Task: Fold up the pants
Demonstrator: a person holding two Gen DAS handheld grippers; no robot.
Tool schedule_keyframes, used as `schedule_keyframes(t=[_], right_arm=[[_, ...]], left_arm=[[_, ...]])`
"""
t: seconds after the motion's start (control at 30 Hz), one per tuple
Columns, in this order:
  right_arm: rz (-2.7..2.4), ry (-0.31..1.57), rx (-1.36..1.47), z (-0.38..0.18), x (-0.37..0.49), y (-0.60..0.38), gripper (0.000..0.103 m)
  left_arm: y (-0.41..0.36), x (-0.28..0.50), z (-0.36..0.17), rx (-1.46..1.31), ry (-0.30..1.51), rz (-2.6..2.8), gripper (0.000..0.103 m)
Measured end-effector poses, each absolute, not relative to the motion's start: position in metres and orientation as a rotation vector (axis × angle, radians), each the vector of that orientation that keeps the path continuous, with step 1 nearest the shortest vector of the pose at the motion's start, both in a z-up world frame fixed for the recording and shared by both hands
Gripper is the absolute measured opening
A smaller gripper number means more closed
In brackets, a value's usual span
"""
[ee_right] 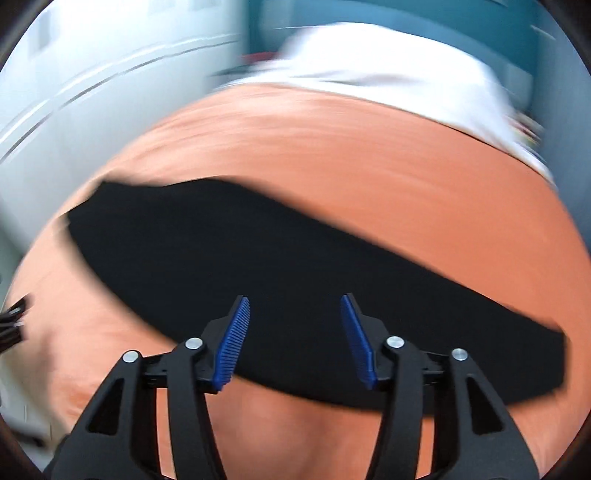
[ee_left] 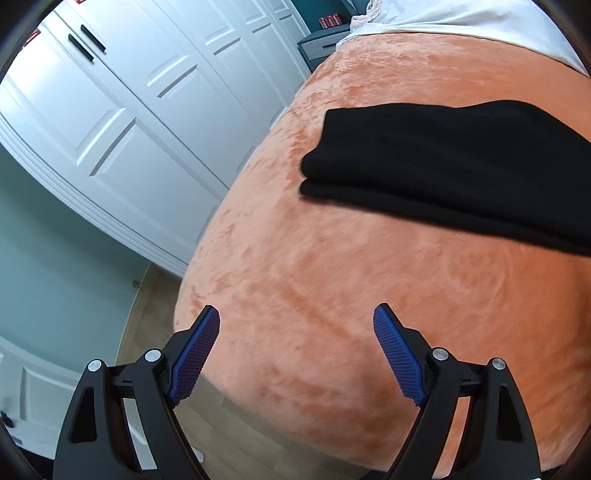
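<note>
A bed covered with an orange plush blanket [ee_left: 369, 280] stands beside white panelled wardrobe doors [ee_left: 122, 103]; a white sheet [ee_left: 461, 18] lies at its far end. The black fabric pants [ee_left: 443, 173], folded into a long flat stack, rest on the blanket. The left gripper [ee_left: 296, 321] has its fingers spread wide, empty, with the pants well ahead and to the right. The right gripper [ee_right: 295, 308] also has its fingers apart and empty, above the pants' near edge; this view is motion-blurred.

Both wrist views overlook the bed [ee_left: 332, 295] — sharing the pants [ee_right: 258, 258].
</note>
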State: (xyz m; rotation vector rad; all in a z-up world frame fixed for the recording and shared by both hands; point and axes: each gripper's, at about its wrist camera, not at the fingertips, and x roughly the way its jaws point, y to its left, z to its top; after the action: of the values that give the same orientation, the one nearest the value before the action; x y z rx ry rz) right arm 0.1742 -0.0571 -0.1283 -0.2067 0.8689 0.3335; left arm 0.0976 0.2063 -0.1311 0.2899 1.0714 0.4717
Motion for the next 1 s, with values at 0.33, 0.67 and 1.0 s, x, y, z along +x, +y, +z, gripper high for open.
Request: schedule_keyframes(t=[0.33, 0.67, 1.0], right_arm=[[0.594, 0.835, -0.439, -0.160, 0.206, 0.174, 0.064], [0.655, 0.981, -0.273, -0.168, 0.226, 0.197, 0.009], [0.678, 0.958, -0.170, -0.151, 0.186, 0.175, 0.051]], left_arm=[[0.297, 0.051, -0.134, 0.254, 1.115, 0.526, 0.085], [0.314, 0.039, -0.133, 0.262, 1.078, 0.523, 0.085], [0.313, 0.038, -0.118, 0.219, 1.049, 0.490, 0.085]])
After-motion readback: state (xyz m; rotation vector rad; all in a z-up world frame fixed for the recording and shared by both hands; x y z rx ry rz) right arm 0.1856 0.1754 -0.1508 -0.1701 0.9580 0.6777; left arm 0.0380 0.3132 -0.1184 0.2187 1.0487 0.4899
